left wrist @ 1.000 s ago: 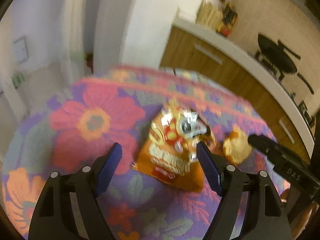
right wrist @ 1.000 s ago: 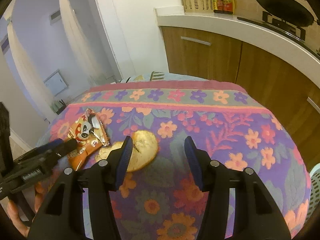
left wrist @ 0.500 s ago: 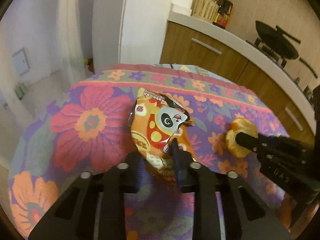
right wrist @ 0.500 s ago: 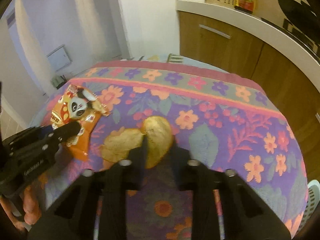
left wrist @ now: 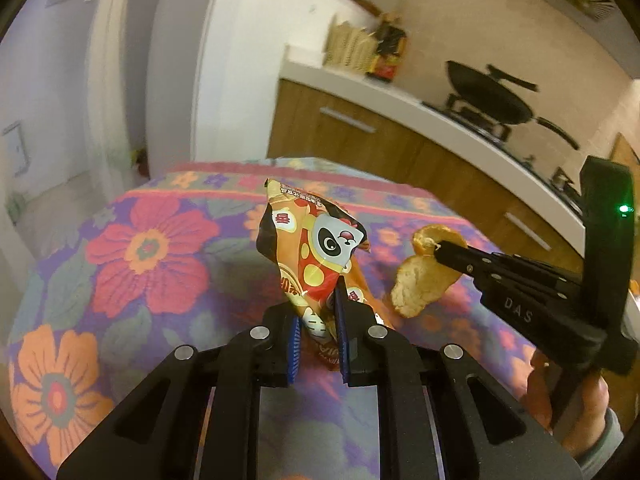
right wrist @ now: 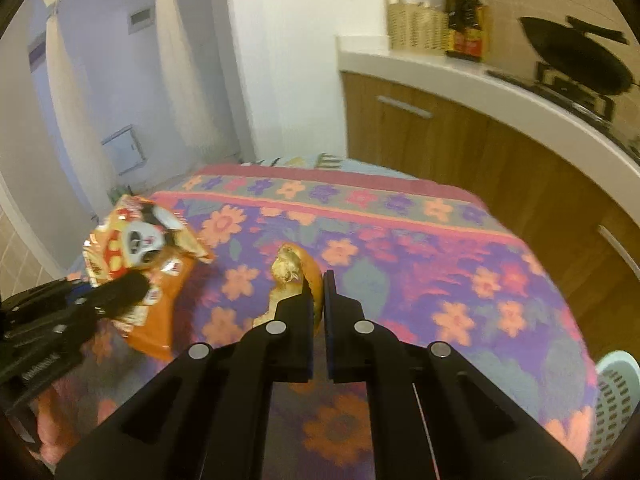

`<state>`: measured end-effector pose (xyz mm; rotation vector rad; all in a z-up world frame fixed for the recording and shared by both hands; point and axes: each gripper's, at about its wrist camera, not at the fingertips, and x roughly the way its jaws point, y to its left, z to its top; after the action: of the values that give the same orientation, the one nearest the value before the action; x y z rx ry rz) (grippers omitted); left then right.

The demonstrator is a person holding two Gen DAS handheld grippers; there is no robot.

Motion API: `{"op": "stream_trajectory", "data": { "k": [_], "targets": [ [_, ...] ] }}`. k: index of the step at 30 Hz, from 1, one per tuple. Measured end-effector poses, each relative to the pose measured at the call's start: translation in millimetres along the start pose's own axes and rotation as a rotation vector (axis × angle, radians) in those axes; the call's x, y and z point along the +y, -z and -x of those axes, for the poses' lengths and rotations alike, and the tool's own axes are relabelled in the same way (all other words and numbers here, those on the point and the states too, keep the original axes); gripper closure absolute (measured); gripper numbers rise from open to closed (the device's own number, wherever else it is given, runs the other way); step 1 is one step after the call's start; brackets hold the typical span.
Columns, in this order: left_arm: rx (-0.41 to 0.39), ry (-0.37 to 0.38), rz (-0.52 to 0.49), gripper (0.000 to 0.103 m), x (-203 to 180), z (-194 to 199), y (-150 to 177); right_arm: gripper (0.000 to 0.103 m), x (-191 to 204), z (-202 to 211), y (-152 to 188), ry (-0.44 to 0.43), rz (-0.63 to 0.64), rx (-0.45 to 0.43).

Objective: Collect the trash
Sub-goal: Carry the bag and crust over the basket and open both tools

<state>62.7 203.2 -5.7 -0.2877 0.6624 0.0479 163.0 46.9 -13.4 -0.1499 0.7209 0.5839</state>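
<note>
My left gripper is shut on an orange snack wrapper with a panda face and holds it up off the flowered tablecloth. The wrapper also shows in the right wrist view at the left, with the left gripper on it. My right gripper is shut on a piece of orange peel and holds it above the tablecloth. In the left wrist view the peel hangs from the right gripper to the right of the wrapper.
A pale perforated basket stands beside the table at the lower right. Beyond the table are wooden cabinets under a white counter, with a wicker basket, bottles and a black wok. A white wall and doorway lie to the left.
Both grippers closed, the left on the wrapper and the right on the peel, and both have lifted their pieces off the tablecloth.
</note>
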Motion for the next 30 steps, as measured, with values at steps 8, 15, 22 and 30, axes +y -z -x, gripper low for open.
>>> {"op": "stream_trajectory", "data": {
  "k": [8,15,22,30],
  "targets": [
    [0.006,0.085,-0.063,0.09,-57.2,8.3,15.3,0.1,-57.8,90.1,32.8,0.177,0.021,-0.163],
    [0.009,0.164,-0.148,0.09,-132.0,2.6,21.2,0.1,-121.3,144.0,74.0,0.243,-0.093,-0.2],
    [0.028,0.244,-0.225,0.09,-206.9,-7.5,36.6,0.1,-181.9,167.0,113.4,0.289,-0.22,-0.186],
    [0.08,0.291,-0.326,0.089,-275.7,-33.4,56.6,0.1,-248.1,176.5,155.4,0.321,-0.417,-0.073]
  ]
}}
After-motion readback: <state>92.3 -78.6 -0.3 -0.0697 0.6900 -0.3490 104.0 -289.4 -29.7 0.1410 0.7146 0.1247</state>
